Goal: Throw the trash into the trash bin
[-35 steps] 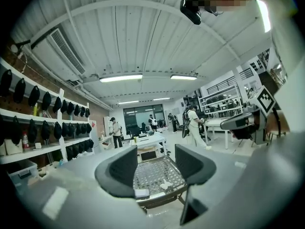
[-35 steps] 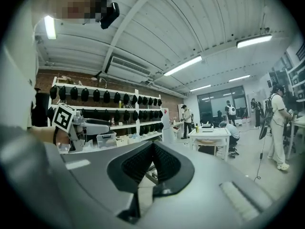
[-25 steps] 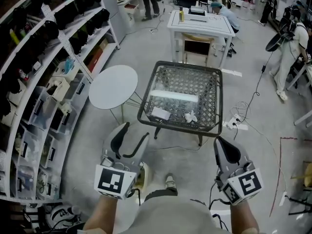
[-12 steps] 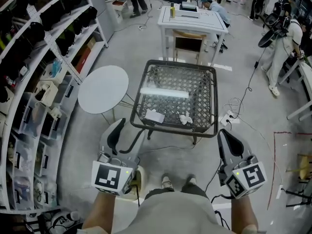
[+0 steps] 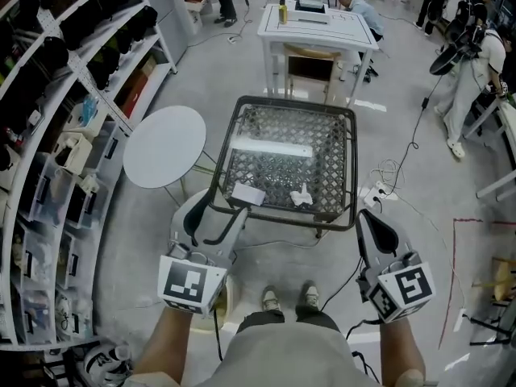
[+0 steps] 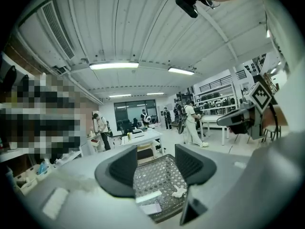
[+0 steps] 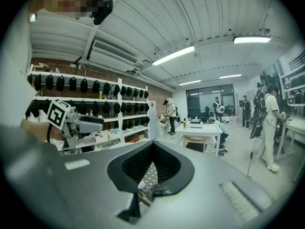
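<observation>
Left gripper [image 5: 216,216] jaws wide, empty; right gripper [image 5: 369,220] jaws together, empty. Crumpled white tissue [image 5: 301,193] lies near the near edge of the dark-framed lattice glass table [image 5: 354,168], right of a flat white paper [image 5: 247,193]. Straddle the tissue centrally and close fully before lifting.

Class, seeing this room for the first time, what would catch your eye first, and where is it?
The square black wire-mesh table stands at the centre, a flat white paper and a crumpled white tissue lying near its front edge. A round white side table stands to its left. In front hover the open left gripper and the shut right gripper, both empty.
</observation>
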`<act>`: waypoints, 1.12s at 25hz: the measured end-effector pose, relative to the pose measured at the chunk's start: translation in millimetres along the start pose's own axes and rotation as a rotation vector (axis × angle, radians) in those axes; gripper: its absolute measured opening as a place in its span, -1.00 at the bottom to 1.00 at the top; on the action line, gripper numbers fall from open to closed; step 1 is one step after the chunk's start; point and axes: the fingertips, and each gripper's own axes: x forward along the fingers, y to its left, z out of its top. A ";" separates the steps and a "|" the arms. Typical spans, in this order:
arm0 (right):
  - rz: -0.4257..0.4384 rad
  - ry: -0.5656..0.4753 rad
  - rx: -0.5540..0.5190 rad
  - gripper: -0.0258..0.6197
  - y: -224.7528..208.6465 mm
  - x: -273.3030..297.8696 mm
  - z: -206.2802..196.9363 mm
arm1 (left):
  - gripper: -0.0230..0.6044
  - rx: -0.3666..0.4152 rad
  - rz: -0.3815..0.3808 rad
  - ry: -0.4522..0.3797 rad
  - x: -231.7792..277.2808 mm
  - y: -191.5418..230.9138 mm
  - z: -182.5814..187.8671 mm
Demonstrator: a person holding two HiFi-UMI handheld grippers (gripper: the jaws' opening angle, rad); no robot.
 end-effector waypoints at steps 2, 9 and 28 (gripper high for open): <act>-0.001 0.008 -0.004 -0.91 -12.0 8.9 -3.7 | -0.11 0.006 -0.016 0.007 21.2 -3.6 -3.8; 0.002 0.045 0.018 -0.91 -58.4 50.3 -31.6 | -0.11 0.038 -0.143 0.117 144.4 -35.7 -71.5; 0.047 0.268 0.146 -0.91 -102.2 127.8 -191.1 | -0.06 -0.134 -0.108 0.714 243.2 -49.7 -388.1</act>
